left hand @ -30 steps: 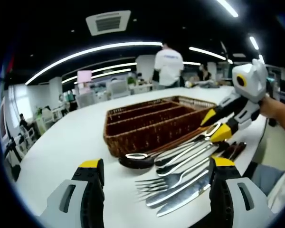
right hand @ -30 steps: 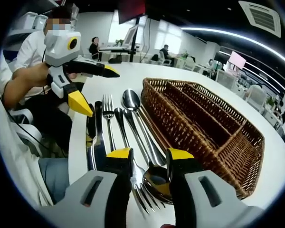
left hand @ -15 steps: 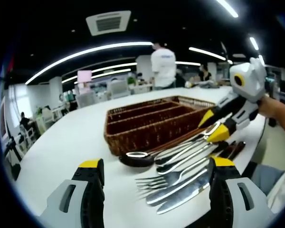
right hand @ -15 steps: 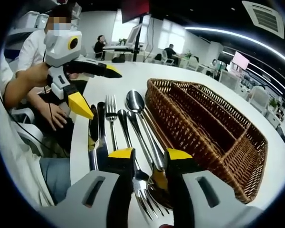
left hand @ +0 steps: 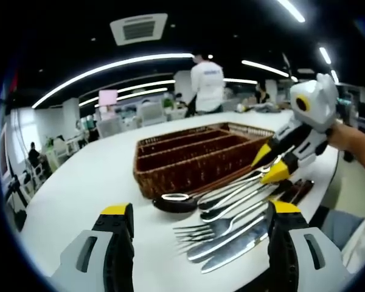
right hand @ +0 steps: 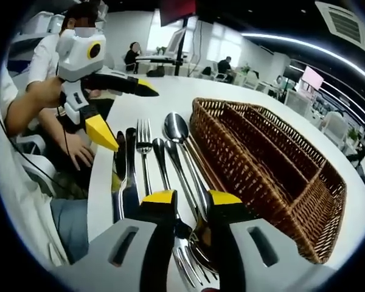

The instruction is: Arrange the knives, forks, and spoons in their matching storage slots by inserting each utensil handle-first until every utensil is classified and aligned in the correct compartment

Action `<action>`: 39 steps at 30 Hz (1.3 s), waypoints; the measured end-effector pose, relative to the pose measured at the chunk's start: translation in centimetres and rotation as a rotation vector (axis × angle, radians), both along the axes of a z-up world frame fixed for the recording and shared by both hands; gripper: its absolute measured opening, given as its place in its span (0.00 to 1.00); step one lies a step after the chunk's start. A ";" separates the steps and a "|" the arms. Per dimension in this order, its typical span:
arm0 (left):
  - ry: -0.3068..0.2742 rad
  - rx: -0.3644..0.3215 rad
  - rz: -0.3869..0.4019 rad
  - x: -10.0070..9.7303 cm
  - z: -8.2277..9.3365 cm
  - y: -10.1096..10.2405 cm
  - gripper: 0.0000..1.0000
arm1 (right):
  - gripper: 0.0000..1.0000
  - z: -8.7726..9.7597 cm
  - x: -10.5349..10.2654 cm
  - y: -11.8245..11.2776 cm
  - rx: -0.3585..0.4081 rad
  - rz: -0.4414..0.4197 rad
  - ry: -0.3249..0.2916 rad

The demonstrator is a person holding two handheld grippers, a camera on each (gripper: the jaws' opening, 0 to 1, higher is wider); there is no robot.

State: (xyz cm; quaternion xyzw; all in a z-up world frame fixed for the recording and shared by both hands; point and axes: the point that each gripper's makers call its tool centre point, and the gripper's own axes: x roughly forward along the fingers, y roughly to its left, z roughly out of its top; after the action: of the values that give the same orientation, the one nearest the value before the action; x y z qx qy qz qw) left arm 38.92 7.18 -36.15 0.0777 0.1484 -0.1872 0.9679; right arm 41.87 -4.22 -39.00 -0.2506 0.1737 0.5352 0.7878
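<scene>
Since a second ago, the right gripper (right hand: 190, 199) has squeezed its jaws closer around the spoon handles (right hand: 191, 188) at the bottom middle; I cannot tell if it grips yet. It might grab two spoons together. They lie long from bottom to top, bowls up, beside the basket (right hand: 274, 161). The left gripper (left hand: 198, 213) stays wide apart.

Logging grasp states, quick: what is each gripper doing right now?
Left gripper: open, holding nothing.
Right gripper: nearly shut around cutlery handles; whether it grips one cannot be told.
</scene>
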 end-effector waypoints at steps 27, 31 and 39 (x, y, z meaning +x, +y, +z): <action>0.008 0.007 0.002 -1.1 -0.4 -0.3 0.91 | 0.14 -1.0 0.2 0.9 -0.026 0.044 0.028; 0.007 0.005 0.007 -1.2 -0.4 -0.3 0.91 | 0.14 -1.0 0.3 1.1 -0.025 0.048 0.024; 0.006 0.007 0.010 -1.5 -0.3 -0.1 0.91 | 0.12 -1.2 0.0 1.3 -0.029 0.060 0.044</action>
State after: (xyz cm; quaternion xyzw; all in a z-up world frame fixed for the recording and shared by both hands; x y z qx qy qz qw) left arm 37.47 7.09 -36.47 0.0798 0.1523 -0.1822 0.9681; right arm 41.88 -2.94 -40.24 -0.2555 0.1910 0.5613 0.7637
